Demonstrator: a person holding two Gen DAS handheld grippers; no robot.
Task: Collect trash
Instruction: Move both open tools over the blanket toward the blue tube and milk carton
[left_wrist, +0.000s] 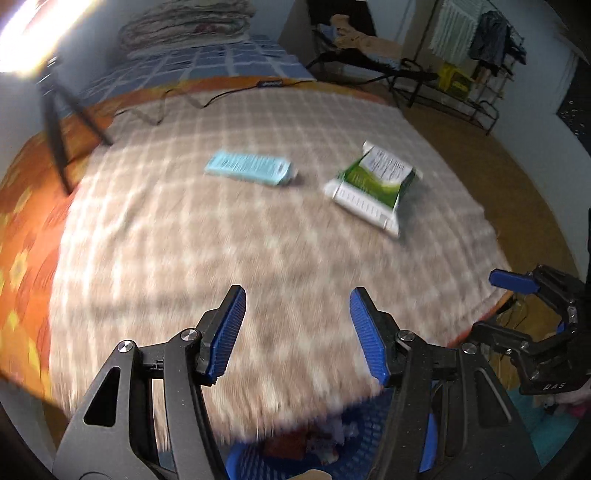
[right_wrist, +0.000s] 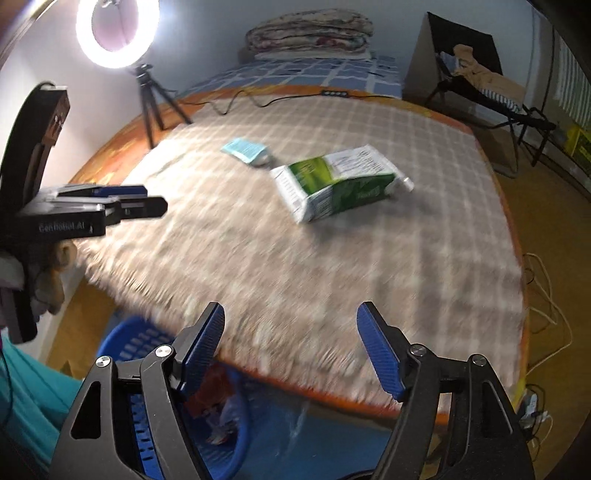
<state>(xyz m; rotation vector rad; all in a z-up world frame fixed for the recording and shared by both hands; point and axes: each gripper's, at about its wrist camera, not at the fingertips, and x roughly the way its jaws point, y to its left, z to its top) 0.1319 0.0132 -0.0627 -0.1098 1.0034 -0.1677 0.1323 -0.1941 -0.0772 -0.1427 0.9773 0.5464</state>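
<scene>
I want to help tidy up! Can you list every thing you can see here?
green carton: one, green and white, lying on the checked blanket
pale blue packet: one, light blue, on the blanket beyond the carton
checked blanket: one, beige and white, over the bed
blue basket: one, blue, on the floor by the bed's near edge, scraps inside
ring light: one, white, lit, on a black tripod
folded quilts: one stack, far end of bed
left gripper: black, blue fingers, open, empty
right gripper: black, blue fingers, open, empty
</scene>
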